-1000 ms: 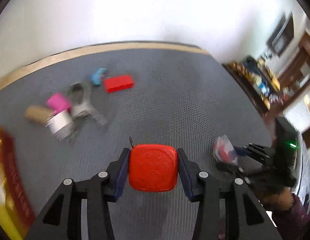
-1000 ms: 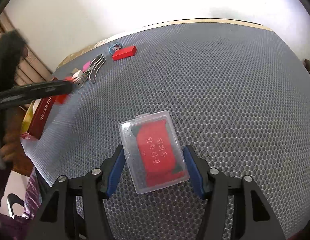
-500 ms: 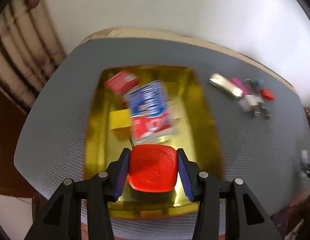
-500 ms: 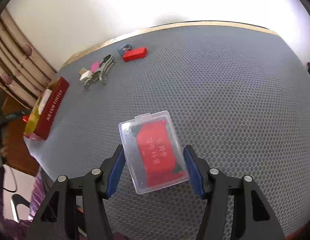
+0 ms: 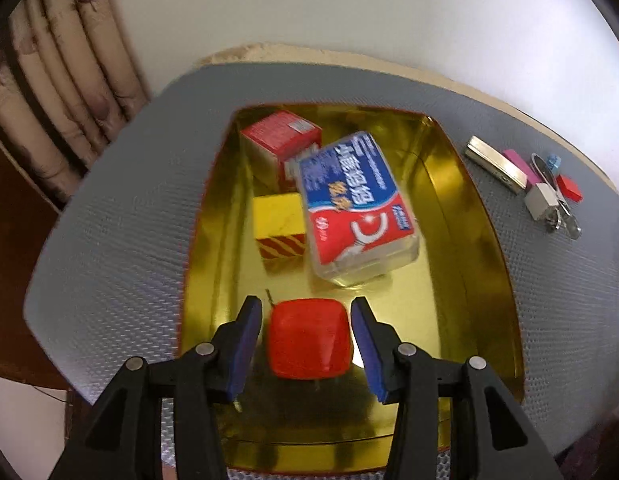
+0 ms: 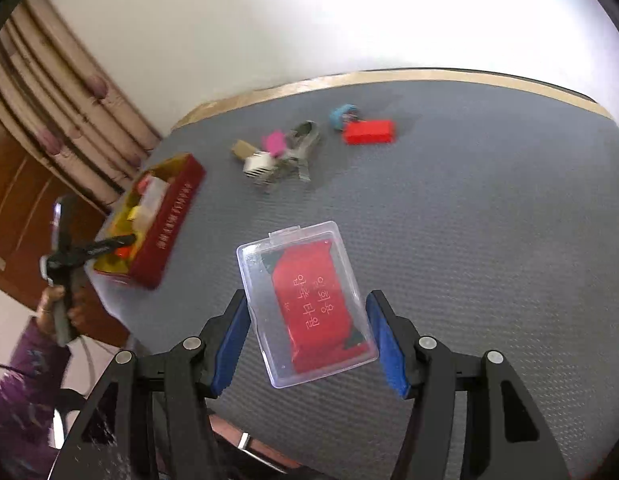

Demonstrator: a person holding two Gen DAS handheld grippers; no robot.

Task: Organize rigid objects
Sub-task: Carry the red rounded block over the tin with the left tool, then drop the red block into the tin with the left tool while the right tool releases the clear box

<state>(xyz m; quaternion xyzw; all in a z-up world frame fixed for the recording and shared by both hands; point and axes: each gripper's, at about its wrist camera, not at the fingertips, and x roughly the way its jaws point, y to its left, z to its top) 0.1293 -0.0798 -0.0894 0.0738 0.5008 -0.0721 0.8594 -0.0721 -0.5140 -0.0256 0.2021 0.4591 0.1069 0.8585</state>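
left gripper (image 5: 307, 334) over the gold tray (image 5: 485, 264), jaws opening, gaps either side of the red block (image 5: 308, 338); it may drop crooked near the tray's front wall. right gripper (image 6: 307, 330) clamped on the clear case (image 6: 305, 304), tilted, above the mat's near edge; a skewed grip could let it slip.

Red square block (image 5: 307, 338) over gold tray (image 5: 461, 184)
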